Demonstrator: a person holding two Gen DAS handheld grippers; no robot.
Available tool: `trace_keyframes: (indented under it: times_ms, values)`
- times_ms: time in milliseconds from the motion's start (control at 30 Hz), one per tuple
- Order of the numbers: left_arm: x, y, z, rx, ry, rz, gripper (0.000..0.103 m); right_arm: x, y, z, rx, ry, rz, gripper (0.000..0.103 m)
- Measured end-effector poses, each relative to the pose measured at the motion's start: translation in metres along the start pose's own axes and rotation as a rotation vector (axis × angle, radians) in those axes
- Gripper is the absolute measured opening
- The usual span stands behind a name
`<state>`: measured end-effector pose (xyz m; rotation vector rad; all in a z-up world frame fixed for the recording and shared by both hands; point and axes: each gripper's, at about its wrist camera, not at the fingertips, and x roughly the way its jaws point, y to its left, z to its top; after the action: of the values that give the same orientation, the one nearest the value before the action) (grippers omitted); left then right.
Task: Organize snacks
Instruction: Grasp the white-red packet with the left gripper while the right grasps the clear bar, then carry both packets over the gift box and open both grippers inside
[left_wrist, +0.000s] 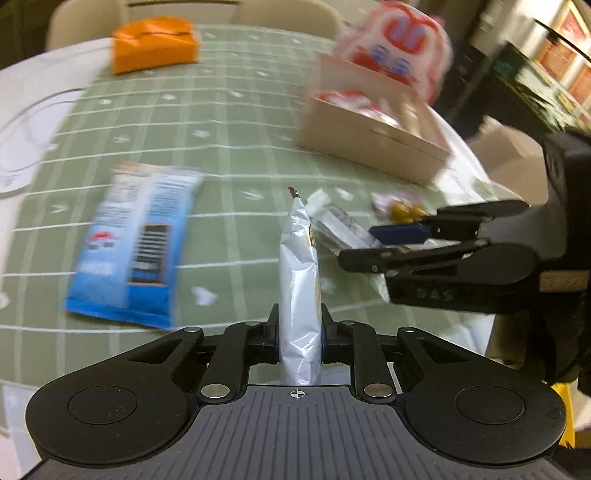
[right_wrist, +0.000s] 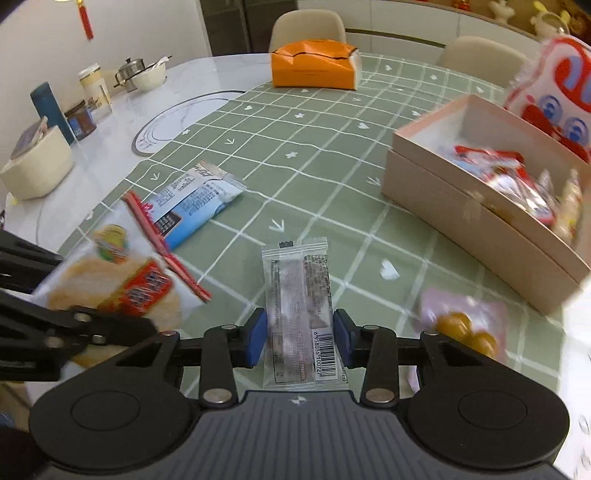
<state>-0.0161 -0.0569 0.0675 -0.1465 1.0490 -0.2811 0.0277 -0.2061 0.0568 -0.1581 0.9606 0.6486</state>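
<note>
Now lying lengthwise between blue pads, clear wrapped bar (right_wrist: 300, 314) pointing away along fingers of right gripper (right_wrist: 300, 338), jaws nearly shut on its sides. Sitting ahead-right across green tablecloth (right_wrist: 314, 147), pink box (right_wrist: 476, 218), nearer this hand. Clamping rice cracker pack (left_wrist: 299, 295) edge-on, upright, left gripper (left_wrist: 299, 338), squeezed tight; box (left_wrist: 373, 138) also ahead-right.

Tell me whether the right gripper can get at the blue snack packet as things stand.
Probably not yet: the right gripper already has a clear barcoded packet between its pads, and the blue snack packet lies off to its left, beyond the rice cracker pack.
</note>
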Motion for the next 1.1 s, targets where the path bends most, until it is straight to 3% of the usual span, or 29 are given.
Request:
trace_keyframes:
  times_ms: [167, 300, 400, 567, 733, 767, 833, 933, 1000, 1100]
  values:
    - [0.011, -0.034, 0.009, 0.097, 0.053, -0.106, 0.021, -0.044, -0.024, -0.015, 0.067, 0.004, -0.045, 0.039]
    - [0.007, -0.053, 0.039, 0.145, -0.003, -0.154, 0.021, -0.082, -0.039, -0.017, 0.087, -0.053, -0.094, 0.039]
    - [0.001, -0.061, 0.078, 0.166, -0.083, -0.17, 0.021, -0.109, -0.056, 0.001, 0.115, -0.137, -0.134, 0.039]
    - [-0.001, -0.068, 0.163, 0.197, -0.226, -0.182, 0.021, -0.135, -0.096, 0.059, 0.144, -0.282, -0.205, 0.039]
    - [0.007, -0.071, 0.249, 0.139, -0.357, -0.178, 0.024, -0.114, -0.135, 0.099, 0.171, -0.295, -0.241, 0.047]
    - [0.017, -0.072, 0.265, 0.119, -0.352, -0.205, 0.026, -0.107, -0.14, 0.102, 0.176, -0.283, -0.252, 0.047]
    - [0.049, -0.07, 0.286, 0.075, -0.265, -0.239, 0.027, -0.095, -0.148, 0.1, 0.191, -0.259, -0.267, 0.048]
    - [0.11, -0.072, 0.289, 0.084, -0.089, -0.191, 0.027, -0.083, -0.153, 0.081, 0.212, -0.222, -0.242, 0.048]
    - [0.125, -0.07, 0.281, 0.095, -0.062, -0.141, 0.027, -0.077, -0.155, 0.065, 0.203, -0.199, -0.244, 0.048]
    - [0.122, -0.051, 0.267, 0.042, -0.084, -0.15, 0.027, -0.066, -0.155, 0.047, 0.186, -0.154, -0.26, 0.049]
